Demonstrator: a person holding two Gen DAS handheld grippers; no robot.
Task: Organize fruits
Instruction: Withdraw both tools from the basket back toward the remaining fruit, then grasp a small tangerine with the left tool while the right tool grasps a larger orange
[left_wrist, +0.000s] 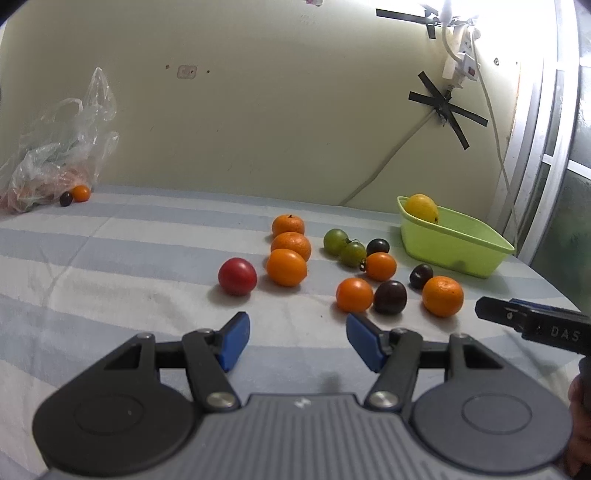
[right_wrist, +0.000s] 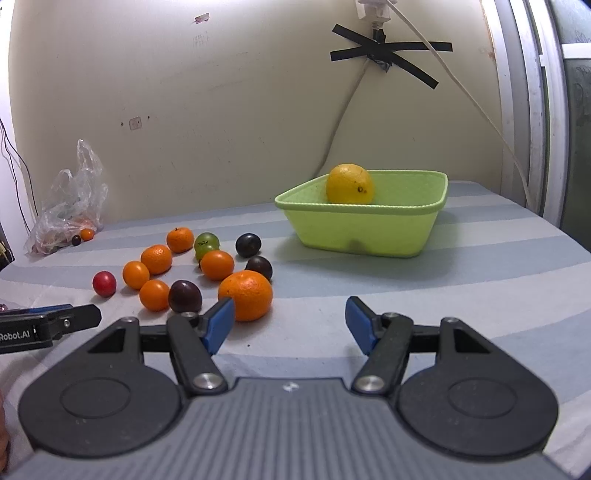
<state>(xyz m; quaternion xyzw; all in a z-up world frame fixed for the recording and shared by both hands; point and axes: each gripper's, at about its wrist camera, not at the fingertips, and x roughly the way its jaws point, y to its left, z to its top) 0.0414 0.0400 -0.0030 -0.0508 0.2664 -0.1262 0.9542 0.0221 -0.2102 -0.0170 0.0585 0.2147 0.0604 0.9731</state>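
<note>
Loose fruit lies on a striped cloth: several oranges such as the nearest one (right_wrist: 245, 295) (left_wrist: 442, 296), a red fruit (left_wrist: 237, 276) (right_wrist: 104, 283), two green tomatoes (left_wrist: 343, 246) (right_wrist: 206, 243) and dark plums (left_wrist: 390, 297) (right_wrist: 185, 296). A green tub (right_wrist: 365, 229) (left_wrist: 456, 245) holds a yellow lemon (right_wrist: 349, 184) (left_wrist: 421, 208). My left gripper (left_wrist: 297, 339) is open and empty, short of the fruit. My right gripper (right_wrist: 290, 325) is open and empty, its left finger just in front of the nearest orange.
A clear plastic bag (left_wrist: 55, 147) (right_wrist: 66, 206) lies at the far left by the wall, with a small orange (left_wrist: 80, 193) and a dark fruit (left_wrist: 65, 198) beside it. Cables and a power strip (left_wrist: 461, 55) hang on the wall. A window frame (left_wrist: 546, 147) is at the right.
</note>
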